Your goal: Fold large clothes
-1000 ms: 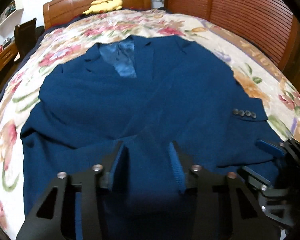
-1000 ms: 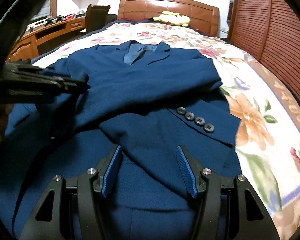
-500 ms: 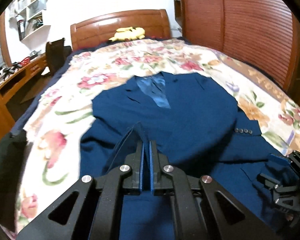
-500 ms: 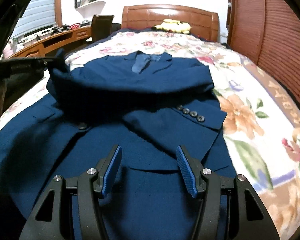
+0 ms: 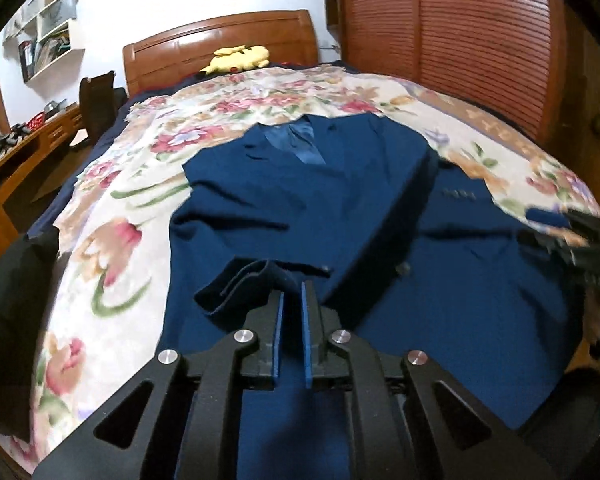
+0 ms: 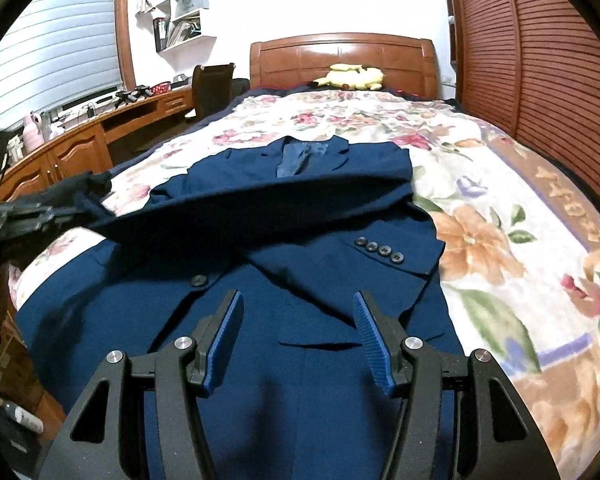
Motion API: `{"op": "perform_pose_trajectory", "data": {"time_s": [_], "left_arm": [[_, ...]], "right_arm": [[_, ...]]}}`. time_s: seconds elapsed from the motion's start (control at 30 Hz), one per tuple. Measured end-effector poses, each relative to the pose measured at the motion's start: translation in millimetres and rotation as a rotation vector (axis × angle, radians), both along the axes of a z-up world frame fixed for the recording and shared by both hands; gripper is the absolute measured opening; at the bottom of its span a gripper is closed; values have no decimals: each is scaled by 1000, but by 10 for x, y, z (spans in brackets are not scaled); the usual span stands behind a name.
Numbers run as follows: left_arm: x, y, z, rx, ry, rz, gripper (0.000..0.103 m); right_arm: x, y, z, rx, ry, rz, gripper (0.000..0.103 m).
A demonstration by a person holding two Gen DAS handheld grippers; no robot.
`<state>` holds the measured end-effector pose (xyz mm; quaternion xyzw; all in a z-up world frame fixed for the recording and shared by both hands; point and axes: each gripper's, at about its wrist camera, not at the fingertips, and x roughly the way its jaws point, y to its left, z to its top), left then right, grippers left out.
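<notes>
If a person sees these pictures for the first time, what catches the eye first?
A navy suit jacket lies spread across the floral bedspread. The left gripper pinches a fold of its cloth at the near left, its jaws opening. A yellow plush toy sits by the wooden headboard.

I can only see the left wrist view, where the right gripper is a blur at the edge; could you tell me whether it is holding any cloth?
Observer: No, the right gripper is open and empty above the front of the blazer.
Operator: Does the fold at my left gripper hang clear of the bedspread?
Observer: Yes. The left gripper's jaws are opening with cloth between them, and in the right wrist view that fold hangs above the bedspread.
</notes>
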<state>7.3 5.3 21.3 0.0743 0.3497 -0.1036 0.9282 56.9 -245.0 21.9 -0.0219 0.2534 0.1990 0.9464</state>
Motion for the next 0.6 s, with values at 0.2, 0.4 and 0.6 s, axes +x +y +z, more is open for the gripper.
{"op": "perform_pose_trajectory", "data": {"time_s": [0.2, 0.4, 0.6], "left_arm": [[-312, 107, 47, -28, -75, -6, 43], [-298, 287, 29, -47, -78, 13, 66], [-143, 440, -47, -74, -66, 67, 76]], "right_arm": [[5, 105, 15, -31, -4, -16, 59], [-187, 151, 91, -58, -29, -27, 59], [-467, 83, 200, -97, -57, -16, 59]]}}
